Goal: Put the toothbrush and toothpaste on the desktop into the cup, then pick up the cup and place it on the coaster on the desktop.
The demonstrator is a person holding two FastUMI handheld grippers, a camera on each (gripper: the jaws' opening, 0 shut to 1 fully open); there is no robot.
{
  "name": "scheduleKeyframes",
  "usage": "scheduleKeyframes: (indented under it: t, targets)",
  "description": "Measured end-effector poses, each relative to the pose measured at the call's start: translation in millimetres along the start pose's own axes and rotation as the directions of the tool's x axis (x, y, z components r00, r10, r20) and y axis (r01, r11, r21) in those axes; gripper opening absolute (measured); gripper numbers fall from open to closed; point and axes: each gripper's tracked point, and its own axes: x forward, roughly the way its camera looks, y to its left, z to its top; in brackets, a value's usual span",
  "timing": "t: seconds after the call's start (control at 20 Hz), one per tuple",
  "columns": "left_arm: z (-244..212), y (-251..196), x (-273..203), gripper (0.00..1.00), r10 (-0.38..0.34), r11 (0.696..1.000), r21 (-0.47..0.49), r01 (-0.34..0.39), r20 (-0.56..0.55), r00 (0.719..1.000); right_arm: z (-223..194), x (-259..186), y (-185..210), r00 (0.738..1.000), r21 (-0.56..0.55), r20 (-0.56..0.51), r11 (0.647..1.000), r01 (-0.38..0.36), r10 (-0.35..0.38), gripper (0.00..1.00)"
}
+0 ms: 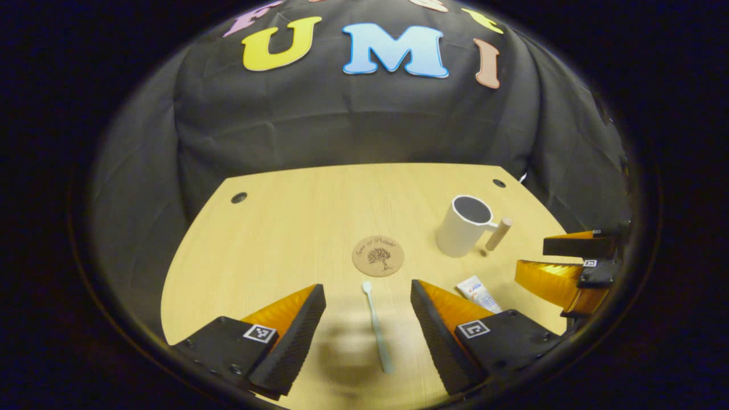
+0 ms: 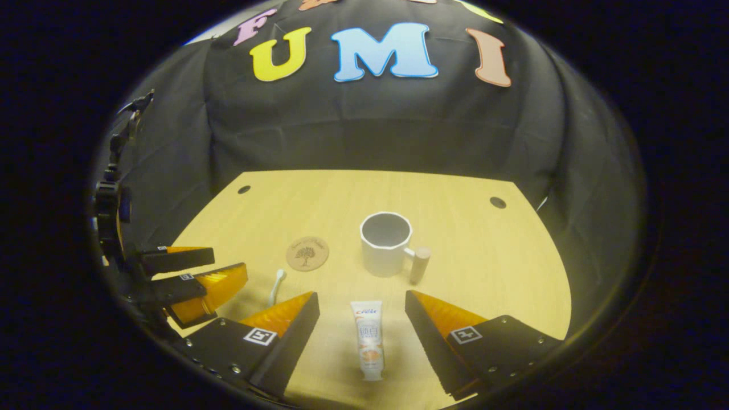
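Observation:
In the left gripper view a pale toothbrush (image 1: 377, 327) lies on the wooden desktop (image 1: 296, 228), lengthwise between the wide-apart fingers of my left gripper (image 1: 367, 296), which is open and hovers over it. Beyond sits a round brown coaster (image 1: 377, 255) and, to the right, a white cup (image 1: 464, 225) with a wooden handle. A toothpaste tube (image 1: 479, 294) peeks out beside the right finger. In the right gripper view the toothpaste tube (image 2: 367, 338) lies between the fingers of my open right gripper (image 2: 361, 304). The cup (image 2: 386, 243), coaster (image 2: 307, 253) and toothbrush (image 2: 277, 286) lie ahead.
The other gripper (image 1: 569, 267) shows at the right edge of the left gripper view, and the left one (image 2: 188, 279) at the left edge of the right gripper view. Two dark cable holes (image 1: 238, 197) (image 1: 499, 183) mark the desktop's far corners. Black cloth hangs behind.

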Motion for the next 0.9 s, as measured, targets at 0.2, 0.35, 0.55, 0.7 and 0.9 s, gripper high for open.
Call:
scheduleKeyframes:
  t: [0.2, 0.35, 0.55, 0.7, 0.9]
  targets:
    - [-33.4, 6.4, 23.7, 1.00, 0.020, 0.999, -0.025, -0.023, -0.108, 0.994, -22.4, 15.6, -6.9, 0.995, 0.020, -0.103, 1.000, 0.001, 0.001, 0.94]
    - [-57.4, 8.1, 36.7, 0.98, 0.017, 0.998, -0.059, -0.029, -0.202, 0.979, -41.8, 26.3, -8.9, 0.980, 0.026, -0.200, 1.000, 0.003, 0.002, 0.95]
    - [-75.9, 6.1, 49.4, 1.00, 0.013, 0.996, -0.078, -0.036, -0.277, 0.961, -67.4, 35.7, -8.7, 0.943, 0.034, -0.333, 0.999, -0.005, 0.016, 0.88]
    - [-84.8, 5.9, 57.4, 1.00, 0.020, 0.997, -0.063, -0.043, -0.328, 0.944, -81.1, 45.2, -8.7, 0.919, 0.018, -0.393, 1.000, -0.005, 0.012, 0.89]
    - [-95.3, 5.8, 66.8, 1.00, 0.029, 0.997, -0.058, -0.056, -0.385, 0.922, -88.9, 53.4, -11.8, 0.894, 0.013, -0.447, 1.000, 0.004, 0.002, 0.83]
